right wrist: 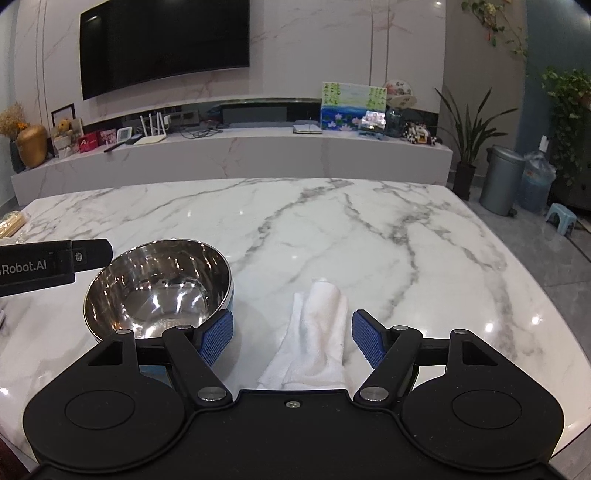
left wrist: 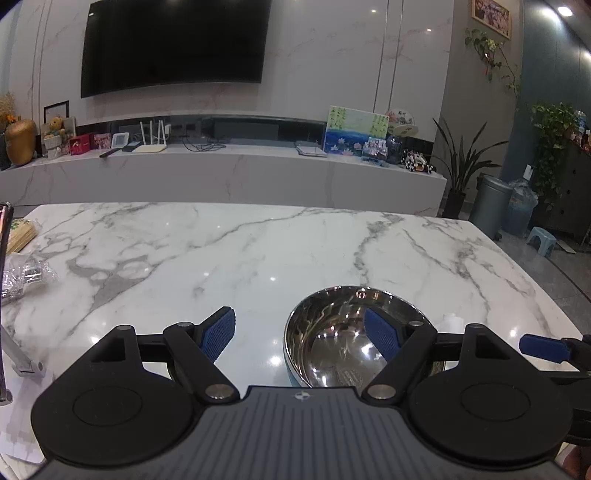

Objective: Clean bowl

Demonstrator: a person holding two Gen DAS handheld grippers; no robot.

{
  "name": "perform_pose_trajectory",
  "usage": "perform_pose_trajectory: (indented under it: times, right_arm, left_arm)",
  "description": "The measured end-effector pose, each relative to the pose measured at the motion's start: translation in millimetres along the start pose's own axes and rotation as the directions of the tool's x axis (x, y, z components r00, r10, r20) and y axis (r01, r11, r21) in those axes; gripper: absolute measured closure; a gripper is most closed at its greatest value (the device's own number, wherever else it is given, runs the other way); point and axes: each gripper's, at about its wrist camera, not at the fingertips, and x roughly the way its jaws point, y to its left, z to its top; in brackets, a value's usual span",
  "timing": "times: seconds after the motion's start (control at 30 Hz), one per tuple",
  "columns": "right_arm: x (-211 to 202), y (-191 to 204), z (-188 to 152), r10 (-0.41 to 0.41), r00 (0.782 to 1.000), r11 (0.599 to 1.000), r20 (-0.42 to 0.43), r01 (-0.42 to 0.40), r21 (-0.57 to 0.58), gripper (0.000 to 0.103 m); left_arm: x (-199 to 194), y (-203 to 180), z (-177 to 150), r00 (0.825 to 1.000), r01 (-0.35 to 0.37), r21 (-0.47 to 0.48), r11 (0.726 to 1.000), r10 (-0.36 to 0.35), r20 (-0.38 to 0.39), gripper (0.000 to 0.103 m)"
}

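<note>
resting on marble table (right wrist: 369, 229), steel bowl (right wrist: 155, 291) upright | left gripper (left wrist: 299, 334) wide open, one finger over bowl rim, gripping nothing | right gripper (right wrist: 291, 338) wide open, straddling white cloth (right wrist: 317, 332)

- Both views are evenly, fairly dimly lit indoors, with a cool cast.
- Recessed ceiling lights (left wrist: 564, 10) at the far right glow as blown-out spots.
- The glossy marble table (left wrist: 258, 251) mirrors them as small white glints; brighter patches sit at its near right edge.
- The steel bowl (right wrist: 159, 291) throws sharp, broken highlights inside.
- The television (left wrist: 177, 44) is a flat black with almost no detail.
- Fisheye bending curves the table edges and walls; corners fall off to black.
- Far shelf items look soft and slightly smeared.
</note>
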Motion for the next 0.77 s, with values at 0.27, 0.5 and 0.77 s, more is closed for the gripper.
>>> perform_pose_trajectory:
  times: [0.27, 0.5, 0.77]
  right_arm:
    - [1.8, 1.7, 0.1, 0.002, 1.0, 1.0, -0.003, -0.002, -0.003, 0.034]
    - [2.6, 1.7, 0.3, 0.004, 1.0, 1.0, -0.006, -0.004, -0.001, 0.034]
    - [5.2, 1.0, 1.2, 0.009, 1.0, 1.0, -0.011, -0.009, 0.0, 0.034]
  left_arm:
    - [2.4, -0.6, -2.6, 1.0, 0.009, 0.009, 1.0, -0.009, -0.029, 0.027]
    - [3.3, -0.2, -3.3, 0.999, 0.018, 0.013, 1.0, -0.017, -0.04, 0.027]
    - [3.4, -0.7, -3.8, 0.999, 0.03, 0.01, 0.999, -0.03, -0.042, 0.027]
